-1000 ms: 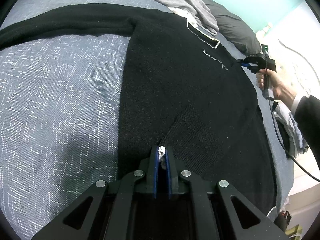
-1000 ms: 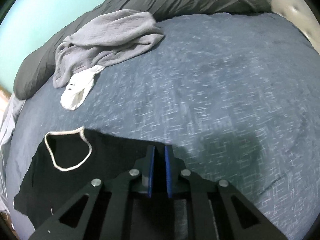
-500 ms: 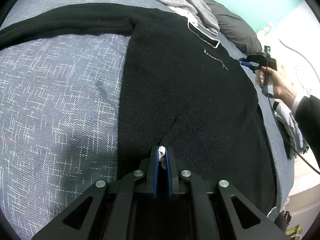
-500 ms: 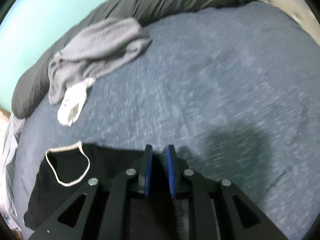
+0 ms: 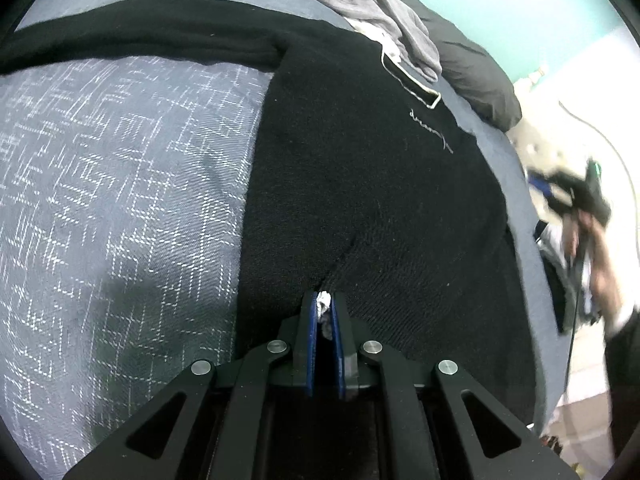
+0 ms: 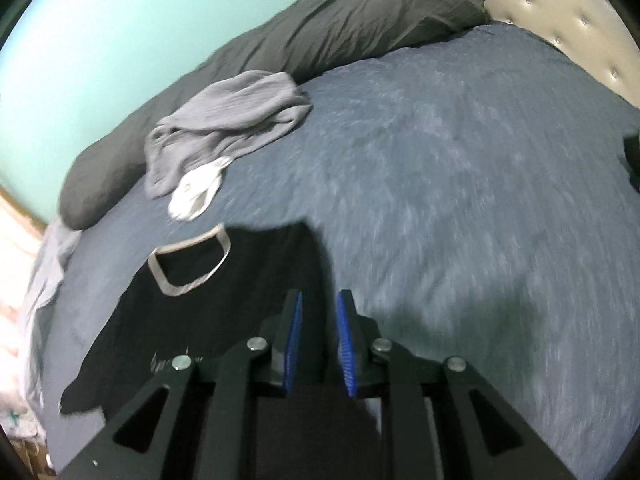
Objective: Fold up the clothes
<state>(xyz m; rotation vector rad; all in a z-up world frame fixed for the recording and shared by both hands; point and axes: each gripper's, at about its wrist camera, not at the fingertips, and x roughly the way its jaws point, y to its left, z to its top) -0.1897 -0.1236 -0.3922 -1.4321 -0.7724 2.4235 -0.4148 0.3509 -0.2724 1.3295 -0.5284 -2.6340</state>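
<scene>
one black sweater (image 5: 360, 168) lies spread flat on the blue-grey bedspread (image 5: 120, 200), its pale-trimmed neckline (image 6: 190, 264) toward the pillows and one sleeve stretched out across the bed. the left gripper (image 5: 323, 312) sits at the sweater's near edge with its blue pads nearly together, pinching black fabric and a small white tag between them. the right gripper (image 6: 318, 320) hovers over the shoulder area beside the neckline, its jaws parted with nothing between them. a crumpled grey garment (image 6: 228, 120) and a white sock (image 6: 196, 192) lie beyond the collar, against the dark grey pillow (image 6: 320, 32).
</scene>
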